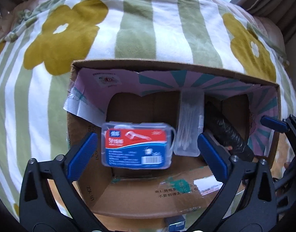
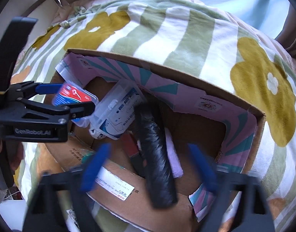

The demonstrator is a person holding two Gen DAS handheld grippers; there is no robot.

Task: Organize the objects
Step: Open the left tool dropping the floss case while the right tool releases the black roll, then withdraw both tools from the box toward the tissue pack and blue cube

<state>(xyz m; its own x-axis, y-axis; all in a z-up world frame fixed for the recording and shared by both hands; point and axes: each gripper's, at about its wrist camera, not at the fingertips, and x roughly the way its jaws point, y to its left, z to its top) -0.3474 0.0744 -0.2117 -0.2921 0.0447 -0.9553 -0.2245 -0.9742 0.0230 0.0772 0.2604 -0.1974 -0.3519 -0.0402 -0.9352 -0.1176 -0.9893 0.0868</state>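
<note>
A: Background: bed covered by striped blanket [image 1: 136,29] with yellow flower print. Open cardboard box [image 1: 167,65] resting on it, pink and teal lining on inner walls.

B: Left gripper [image 1: 146,150]?

A: Spread wide above box opening, blue pads at 9 and 3 o'clock of floss pick box [image 1: 137,146]. No contact visible between pads and that clear case; case lying between them, red and blue label facing up, barcode toward 6 o'clock.

B: Neighbouring contents?

A: Clear cotton swab case [image 1: 188,127] just beside floss pick box at its 3 o'clock, standing on end against far wall. Black wrapped roll [image 2: 157,154] at 3 o'clock of swab case, lying diagonally across box floor. Pale pink cloth [image 2: 175,158] partly under roll on its 3 o'clock side.

B: Right gripper [image 2: 148,162]?

A: Spread wide, blurred, nothing between pads. Positioned over near edge of box, black roll visible in gap. White shipping label [image 2: 115,187] on near flap at 7 o'clock.

B: Left gripper from right wrist view?

A: Seen at 9 o'clock, fingers either side of floss pick box.
</note>
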